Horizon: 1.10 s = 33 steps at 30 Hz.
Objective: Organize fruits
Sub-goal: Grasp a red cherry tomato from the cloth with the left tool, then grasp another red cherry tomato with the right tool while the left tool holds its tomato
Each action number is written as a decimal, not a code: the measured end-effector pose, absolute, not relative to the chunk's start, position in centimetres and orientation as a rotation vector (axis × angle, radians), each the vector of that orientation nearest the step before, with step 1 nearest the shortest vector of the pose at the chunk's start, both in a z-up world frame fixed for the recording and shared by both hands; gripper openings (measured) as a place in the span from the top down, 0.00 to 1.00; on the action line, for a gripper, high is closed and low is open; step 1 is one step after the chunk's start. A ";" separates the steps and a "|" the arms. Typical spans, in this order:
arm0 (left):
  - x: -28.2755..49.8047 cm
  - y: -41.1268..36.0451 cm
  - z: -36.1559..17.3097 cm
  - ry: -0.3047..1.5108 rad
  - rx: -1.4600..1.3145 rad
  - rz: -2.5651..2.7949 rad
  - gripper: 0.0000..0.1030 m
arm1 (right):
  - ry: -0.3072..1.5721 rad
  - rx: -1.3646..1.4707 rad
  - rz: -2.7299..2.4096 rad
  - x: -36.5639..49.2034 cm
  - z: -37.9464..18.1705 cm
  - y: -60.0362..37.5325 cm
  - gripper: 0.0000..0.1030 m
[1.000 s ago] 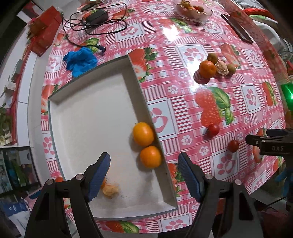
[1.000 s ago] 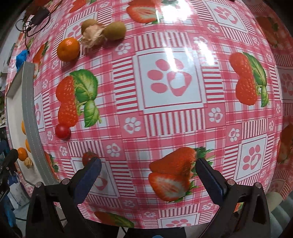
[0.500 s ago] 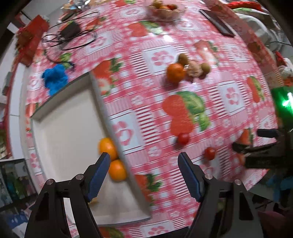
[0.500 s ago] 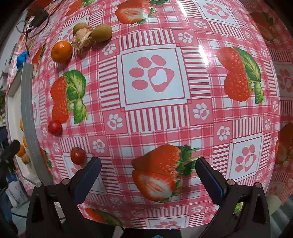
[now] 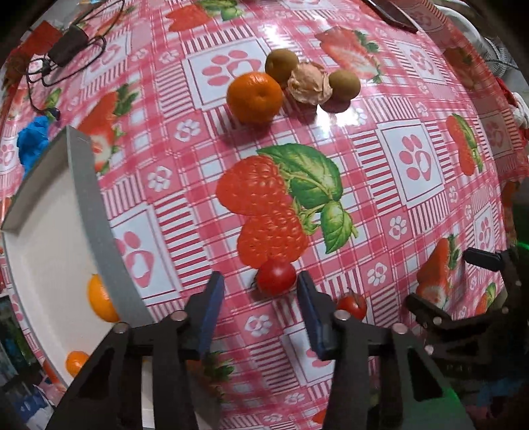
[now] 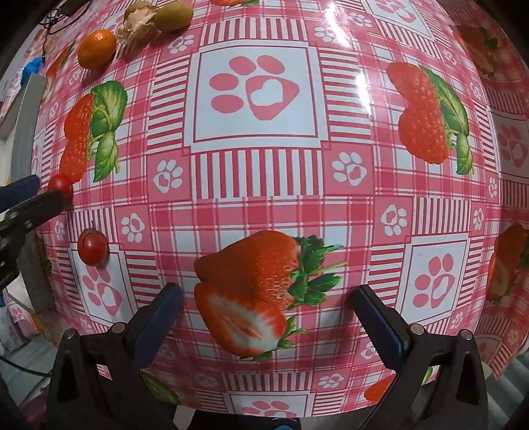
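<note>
left tongs [image 5: 261, 291] closing around a cherry tomato [image 5: 276, 276], seemingly not yet gripping, beside the tray wall [image 5: 99, 218]; right tongs [image 6: 264, 317] wide, empty.

Blue crumpled glove [image 5: 33, 140], black charger with cable [image 5: 67, 46] on strawberry-print tablecloth [image 5: 413, 158].

A: Noted from where I stand: tray [image 5: 96, 211] wall hides part of the upper orange [image 5: 99, 299]; the lower orange [image 5: 75, 362] is half behind the left gripper's [image 5: 261, 306] frame.

B: Second cherry tomato [image 5: 353, 306]?

A: Its left side is hidden by the closing jaws' right finger. In the right wrist view, the first cherry tomato [image 6: 59, 183] is partly behind a dark finger.

B: Top edge?

A: It cuts off the dark flat object [image 5: 390, 15]. The blue lump [image 5: 33, 139] is too blurred to identify.
</note>
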<state>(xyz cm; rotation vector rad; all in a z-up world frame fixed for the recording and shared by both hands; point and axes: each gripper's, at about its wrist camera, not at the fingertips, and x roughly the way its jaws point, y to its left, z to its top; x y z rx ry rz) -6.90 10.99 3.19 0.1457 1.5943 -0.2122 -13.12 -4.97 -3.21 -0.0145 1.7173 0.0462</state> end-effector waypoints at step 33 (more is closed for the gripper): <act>-10.3 18.1 9.6 1.507 0.006 -0.195 0.72 | 1.671 -0.020 0.246 -7.8 -2.1 5.0 0.04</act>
